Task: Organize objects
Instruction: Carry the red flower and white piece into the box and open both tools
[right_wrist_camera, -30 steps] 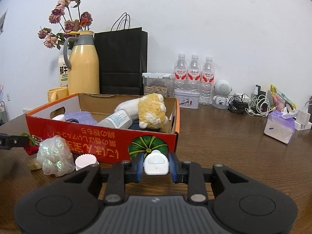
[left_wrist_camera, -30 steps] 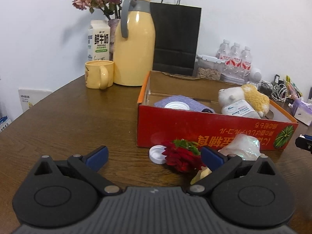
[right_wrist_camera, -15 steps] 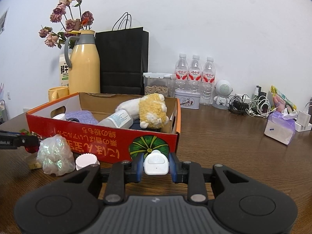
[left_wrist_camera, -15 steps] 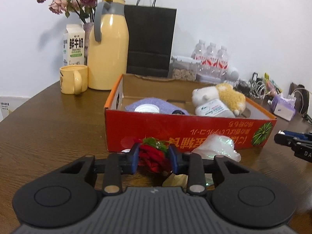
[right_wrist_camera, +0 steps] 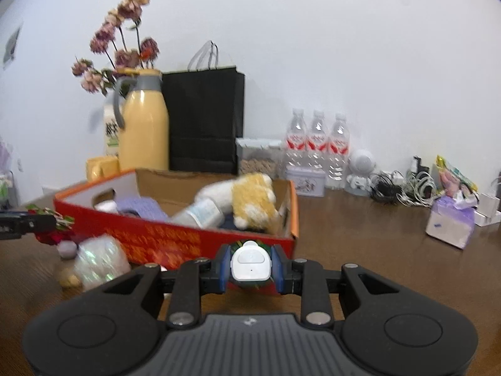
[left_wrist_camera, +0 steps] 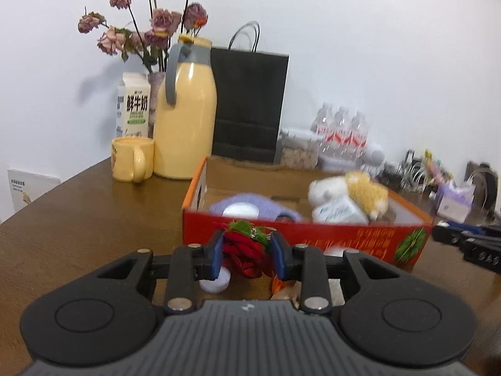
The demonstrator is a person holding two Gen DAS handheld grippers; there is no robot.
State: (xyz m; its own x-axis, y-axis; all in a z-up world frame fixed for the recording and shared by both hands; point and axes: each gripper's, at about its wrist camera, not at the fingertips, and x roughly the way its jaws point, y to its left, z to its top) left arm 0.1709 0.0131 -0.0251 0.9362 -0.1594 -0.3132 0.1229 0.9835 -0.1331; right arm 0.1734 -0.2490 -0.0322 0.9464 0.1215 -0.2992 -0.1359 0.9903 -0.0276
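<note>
Between left gripper [left_wrist_camera: 247, 254] jaws: now pinching red flower bunch [left_wrist_camera: 245, 250], having just closed, lifting clear toward red box [left_wrist_camera: 313, 238]. Right gripper [right_wrist_camera: 251, 268] clamping white device [right_wrist_camera: 250, 264].

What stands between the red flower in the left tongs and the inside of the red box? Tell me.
Only the box's near wall. The left tongs hold the red flower just in front of it, about level with its rim. Nothing else visible blocks the way.
</note>
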